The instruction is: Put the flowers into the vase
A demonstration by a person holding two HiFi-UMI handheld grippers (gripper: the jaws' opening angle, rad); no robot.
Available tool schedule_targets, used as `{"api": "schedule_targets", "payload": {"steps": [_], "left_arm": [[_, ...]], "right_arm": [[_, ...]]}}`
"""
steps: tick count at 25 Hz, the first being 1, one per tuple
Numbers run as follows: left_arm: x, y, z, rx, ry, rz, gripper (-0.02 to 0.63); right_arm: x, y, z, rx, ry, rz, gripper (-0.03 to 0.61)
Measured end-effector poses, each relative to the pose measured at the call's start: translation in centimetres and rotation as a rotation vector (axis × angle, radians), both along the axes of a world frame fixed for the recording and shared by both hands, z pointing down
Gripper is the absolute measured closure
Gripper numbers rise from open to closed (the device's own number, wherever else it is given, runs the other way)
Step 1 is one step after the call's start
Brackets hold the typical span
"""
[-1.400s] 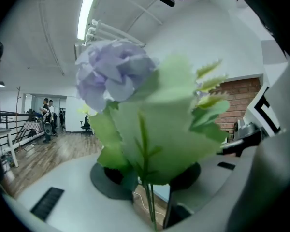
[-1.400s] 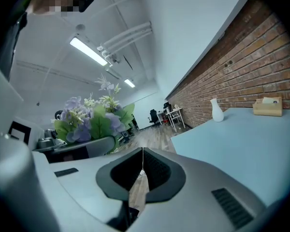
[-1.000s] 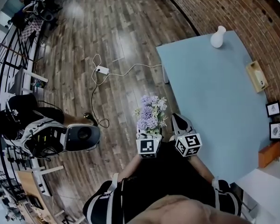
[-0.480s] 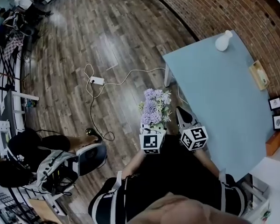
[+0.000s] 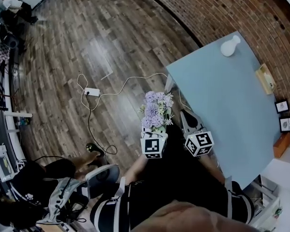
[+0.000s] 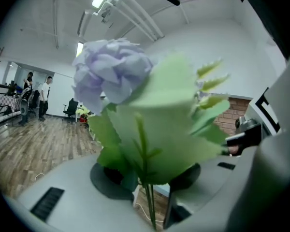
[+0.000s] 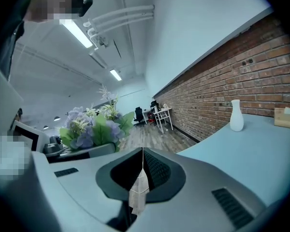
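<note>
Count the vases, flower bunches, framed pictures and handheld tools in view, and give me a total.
Vase: 1
Flower bunch: 1
Framed pictures: 2
Tools, left tool and right tool: 2
Total: 6

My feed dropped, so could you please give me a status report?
Left gripper shut on flowers. Right gripper shut, empty. Vase upright on table; nothing blocking.
</note>
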State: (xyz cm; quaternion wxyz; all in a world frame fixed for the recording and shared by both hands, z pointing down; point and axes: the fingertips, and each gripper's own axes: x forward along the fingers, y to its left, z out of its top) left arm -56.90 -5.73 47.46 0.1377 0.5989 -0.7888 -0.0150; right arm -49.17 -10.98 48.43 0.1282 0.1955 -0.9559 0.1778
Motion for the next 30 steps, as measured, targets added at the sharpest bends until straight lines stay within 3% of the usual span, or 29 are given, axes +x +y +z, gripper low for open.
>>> {"api": "schedule_targets", "payload": {"steps": [8, 13, 21, 26, 30], "left_arm": [[-7.4, -7.1, -2.8, 0.011, -0.087, -0.016, 0.446], [-9.8, -13.0, -3.0, -0.017, -0.129, 0.019, 0.446], [-9.9, -22.0, -1.8, -0.029, -0.119, 0.160, 0.446], [-9.3, -28.6, -1.1, -0.040, -0.084, 0.319, 0.446], [-10.4, -33.9, -1.1, -0.031, -0.056, 0.448, 0.446]], "right_arm": [[-7.9, -7.4, -0.8, -0.028, -0.097, -0.001, 0.560], [-9.9, -12.9, -1.2, -0.031, -0.136, 0.034, 0.560], [-8.2, -21.2, 0.8, -0.047, -0.125, 0.220, 0.560], [-6.9, -25.7, 1.5, -0.065, -0.088, 0.383, 0.560], [-8.3, -29.4, 1.3, -0.055, -0.066, 0.500, 0.560]]}}
